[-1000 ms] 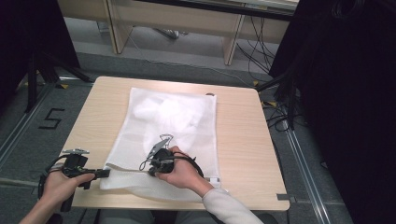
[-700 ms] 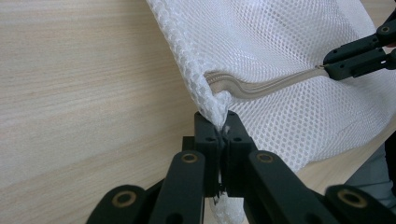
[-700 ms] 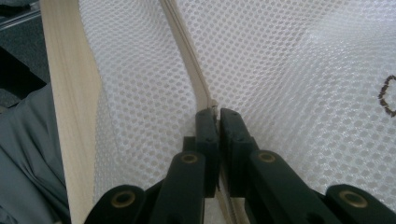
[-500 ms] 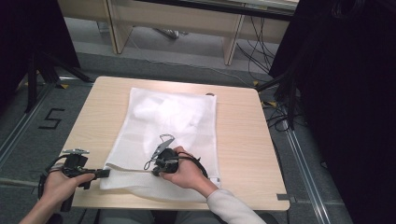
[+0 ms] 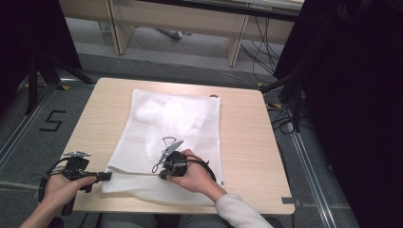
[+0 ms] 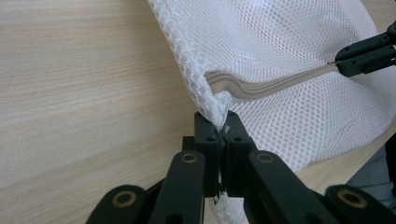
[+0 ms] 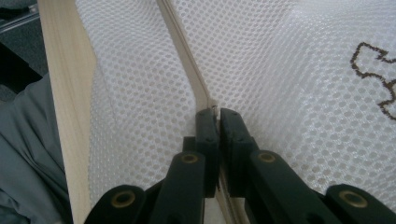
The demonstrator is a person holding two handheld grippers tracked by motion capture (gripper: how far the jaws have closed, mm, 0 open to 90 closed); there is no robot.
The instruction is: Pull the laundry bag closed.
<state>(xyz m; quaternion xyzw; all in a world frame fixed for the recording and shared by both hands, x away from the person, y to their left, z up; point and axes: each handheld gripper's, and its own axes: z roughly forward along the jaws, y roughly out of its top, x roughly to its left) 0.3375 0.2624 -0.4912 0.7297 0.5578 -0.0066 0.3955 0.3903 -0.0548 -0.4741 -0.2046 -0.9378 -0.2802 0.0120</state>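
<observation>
In the high view, a white mesh bag (image 5: 171, 137) lies flat across the middle of a light wooden table (image 5: 242, 142), its near edge at the table's front. The left gripper (image 5: 105, 176) sits at the bag's near left corner, held by the person's left hand (image 5: 64, 187). The right gripper (image 5: 164, 173) rests on the bag's near part, in the right hand (image 5: 192, 175).

In the left gripper view, the left gripper (image 6: 223, 133) is clamped on the bag's (image 6: 289, 56) corner, pinching a bunched fold of netting beside the end of a beige zipper (image 6: 261, 86).

In the right gripper view, the right gripper (image 7: 217, 114) is closed on the small metal zipper pull (image 7: 213, 108), on the zipper (image 7: 184, 60) that runs away across the honeycomb netting (image 7: 280, 70).
</observation>
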